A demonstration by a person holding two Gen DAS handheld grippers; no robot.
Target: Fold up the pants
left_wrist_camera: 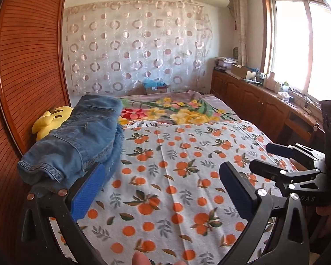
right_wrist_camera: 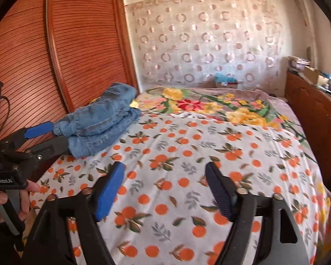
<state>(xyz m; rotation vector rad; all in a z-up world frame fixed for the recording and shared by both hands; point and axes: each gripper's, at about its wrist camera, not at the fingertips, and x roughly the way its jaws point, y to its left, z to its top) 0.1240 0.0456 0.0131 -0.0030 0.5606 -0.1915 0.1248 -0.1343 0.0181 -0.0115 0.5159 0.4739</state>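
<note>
Folded blue jeans (left_wrist_camera: 81, 137) (right_wrist_camera: 106, 119) lie in a stack at the left edge of the bed, on the orange-print sheet (left_wrist_camera: 176, 159) (right_wrist_camera: 187, 145). My left gripper (left_wrist_camera: 163, 190) (right_wrist_camera: 55, 135) is open, with only sheet between its blue pads. The near end of the jeans lies against the outer side of its left finger (left_wrist_camera: 88, 190). My right gripper (right_wrist_camera: 164, 190) (left_wrist_camera: 273, 160) hovers open over bare sheet to the right of the stack, with nothing in it. A hand (right_wrist_camera: 2, 201) holds the left gripper's handle.
A ribbed wooden wardrobe door (left_wrist_camera: 22, 66) (right_wrist_camera: 77, 55) stands close behind the jeans. A yellow plush toy (left_wrist_camera: 48, 121) is wedged between jeans and door. A floral blanket (left_wrist_camera: 176, 110) covers the bed's far end. Wooden cabinets (left_wrist_camera: 253, 101) with clutter run along the right under the window.
</note>
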